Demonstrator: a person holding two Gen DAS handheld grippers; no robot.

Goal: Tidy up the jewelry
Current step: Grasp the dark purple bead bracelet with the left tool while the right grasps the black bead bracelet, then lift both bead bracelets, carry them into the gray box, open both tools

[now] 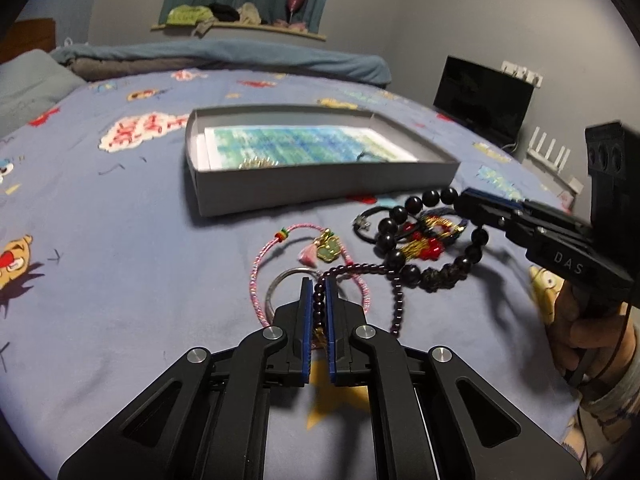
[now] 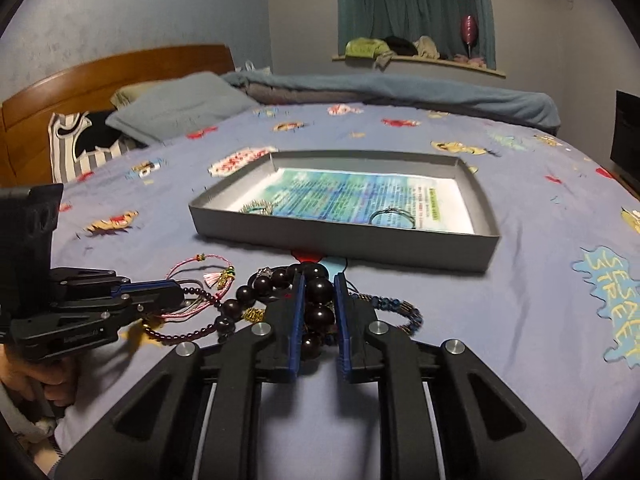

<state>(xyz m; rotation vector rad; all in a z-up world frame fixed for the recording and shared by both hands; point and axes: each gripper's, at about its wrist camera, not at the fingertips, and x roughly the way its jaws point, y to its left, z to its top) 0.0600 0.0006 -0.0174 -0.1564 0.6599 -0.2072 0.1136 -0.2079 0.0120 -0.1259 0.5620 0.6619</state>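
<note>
Right wrist view shows the right gripper (image 2: 319,304) clamped on the large dark-bead bracelet (image 2: 320,292), with several of its big round beads stacked between the blue pads. The grey shallow box (image 2: 344,246) lies straight ahead of this gripper, just past the bracelet pile, its long side running across the view; a ring-like piece and a gold item already lie on the printed paper inside. So the carry looks like a short lift forward over the near wall.

In the left wrist view the left gripper (image 1: 318,300) is closed on the strand of small purple beads (image 1: 396,304), which trails off to its right and passes under the big-bead loop (image 1: 400,240). The pink cord bracelet (image 1: 280,264) and a silver bangle (image 1: 280,284) rest on the blue bedsheet (image 1: 120,280) around its tips. The box sits ahead and slightly left of this gripper. The right hand is the nearer of the 2 to the box, yet the 2 strands cross, so lifting 1 may drag the other.
</note>
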